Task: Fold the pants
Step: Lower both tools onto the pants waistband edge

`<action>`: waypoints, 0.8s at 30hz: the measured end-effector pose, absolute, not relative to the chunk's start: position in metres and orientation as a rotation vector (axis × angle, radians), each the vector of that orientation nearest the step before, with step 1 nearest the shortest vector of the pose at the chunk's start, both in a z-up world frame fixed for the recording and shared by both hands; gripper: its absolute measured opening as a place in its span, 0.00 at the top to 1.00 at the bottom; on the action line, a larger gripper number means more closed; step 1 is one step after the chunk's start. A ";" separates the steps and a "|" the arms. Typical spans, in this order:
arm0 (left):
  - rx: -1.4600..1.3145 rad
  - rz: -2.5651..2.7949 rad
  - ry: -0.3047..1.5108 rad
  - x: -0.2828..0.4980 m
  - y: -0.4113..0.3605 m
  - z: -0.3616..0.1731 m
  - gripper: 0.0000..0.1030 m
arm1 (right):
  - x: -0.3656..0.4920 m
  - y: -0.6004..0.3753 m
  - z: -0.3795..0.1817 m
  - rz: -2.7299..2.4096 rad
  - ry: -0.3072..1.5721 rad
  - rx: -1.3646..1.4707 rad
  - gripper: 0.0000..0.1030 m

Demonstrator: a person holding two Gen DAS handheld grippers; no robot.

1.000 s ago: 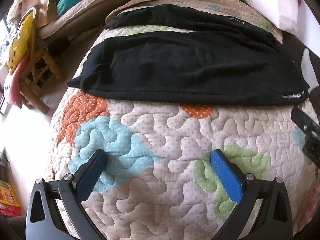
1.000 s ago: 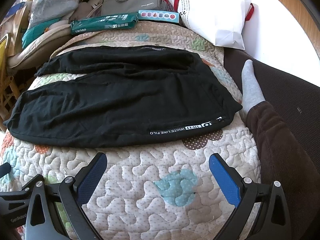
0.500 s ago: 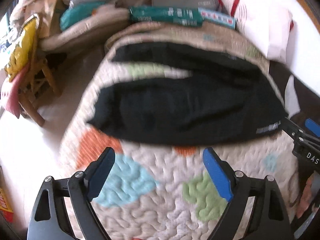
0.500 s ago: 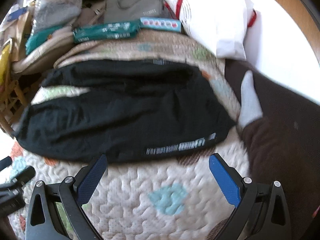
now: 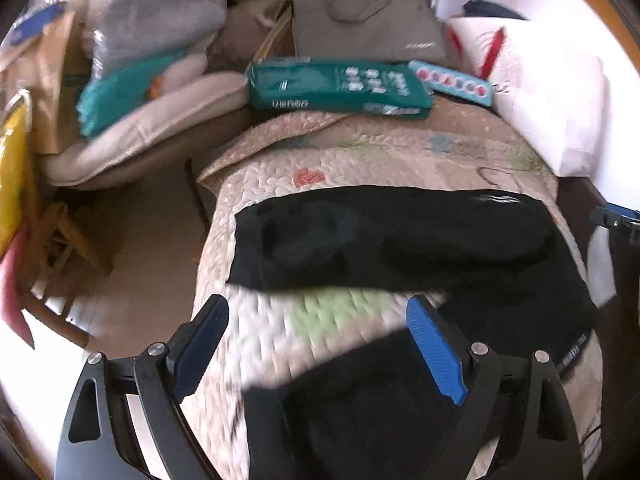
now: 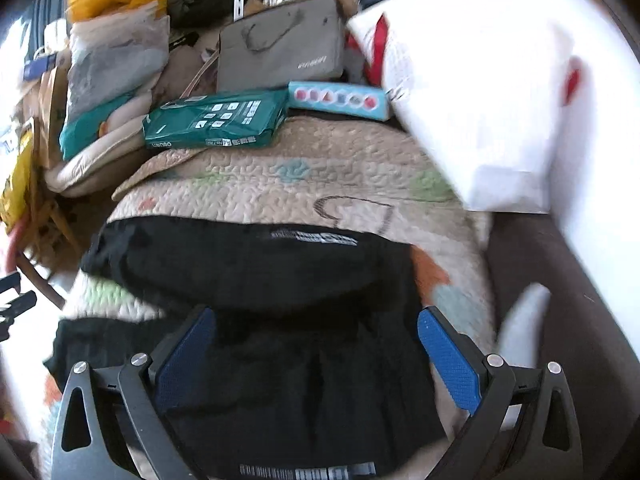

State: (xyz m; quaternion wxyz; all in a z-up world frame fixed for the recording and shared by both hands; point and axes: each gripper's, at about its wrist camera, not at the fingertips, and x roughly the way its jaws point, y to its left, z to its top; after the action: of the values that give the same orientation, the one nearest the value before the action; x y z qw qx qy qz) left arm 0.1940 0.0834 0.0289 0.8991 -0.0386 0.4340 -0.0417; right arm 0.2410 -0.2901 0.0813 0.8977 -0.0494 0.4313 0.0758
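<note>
Black pants (image 5: 400,248) lie spread flat on a patterned quilt (image 5: 360,152), legs pointing left with a strip of quilt showing between them. White lettering marks the waistband (image 6: 316,237). My left gripper (image 5: 316,308) hovers open above the gap between the legs, near their left ends, with nothing between its blue pads. My right gripper (image 6: 316,316) hangs open over the waist end of the pants (image 6: 280,280), its pads apart and off the cloth. Each gripper shows at the edge of the other's view: right gripper (image 5: 616,220), left gripper (image 6: 12,296).
A green package (image 5: 336,88), a light blue box (image 5: 452,80), a grey bag (image 5: 368,32) and a white bag (image 5: 552,92) crowd the far end. The quilt's left edge drops to the floor (image 5: 152,220). A person's socked foot (image 6: 524,320) rests at the right.
Both grippers have risen and moved forward from the quilt's near edge to above the pants. The left jaws stand slightly narrower than a second ago.
</note>
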 end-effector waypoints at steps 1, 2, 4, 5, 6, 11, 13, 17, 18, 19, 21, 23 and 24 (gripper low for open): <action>-0.103 -0.102 0.917 0.210 0.088 0.022 0.13 | 0.257 -0.288 0.075 0.173 0.909 -0.102 0.01; -0.124 -0.110 0.928 0.224 0.092 0.015 0.13 | 0.275 -0.285 0.067 0.182 0.922 -0.110 0.01; -0.155 -0.113 0.940 0.252 0.100 0.003 0.13 | 0.305 -0.276 0.052 0.200 0.941 -0.143 0.02; -0.156 -0.116 0.945 0.262 0.101 -0.002 0.13 | 0.320 -0.272 0.044 0.205 0.951 -0.162 0.02; -0.141 -0.118 0.954 0.277 0.103 -0.008 0.13 | 0.330 -0.269 0.037 0.206 0.955 -0.176 0.02; -0.052 -0.090 0.974 0.324 0.109 -0.030 0.12 | 0.382 -0.267 -0.003 0.234 1.020 -0.237 0.04; -0.064 -0.093 0.988 0.339 0.116 -0.041 0.13 | 0.394 -0.270 -0.013 0.242 1.030 -0.244 0.05; -0.044 -0.121 1.027 0.354 0.117 -0.060 0.12 | 0.417 -0.277 -0.025 0.274 1.037 -0.237 0.06; -0.041 -0.136 1.045 0.356 0.114 -0.065 0.12 | 0.421 -0.278 -0.028 0.282 1.044 -0.233 0.06; -0.039 -0.146 1.050 0.356 0.113 -0.068 0.12 | 0.425 -0.278 -0.032 0.296 1.055 -0.225 0.07; -0.029 -0.151 1.034 0.355 0.110 -0.070 0.11 | 0.431 -0.275 -0.039 0.334 1.082 -0.210 0.07; -0.038 -0.159 1.031 0.355 0.112 -0.070 0.14 | 0.429 -0.270 -0.045 0.394 1.107 -0.196 0.07; -0.030 -0.156 1.029 0.353 0.111 -0.069 0.19 | 0.428 -0.267 -0.048 0.400 1.105 -0.215 0.08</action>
State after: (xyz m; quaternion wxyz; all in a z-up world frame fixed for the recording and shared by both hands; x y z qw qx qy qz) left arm 0.3533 0.1114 -0.0693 0.8675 -0.0146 0.4915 -0.0746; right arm 0.4276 -0.2667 -0.0479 0.8268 -0.1012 0.5202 0.1884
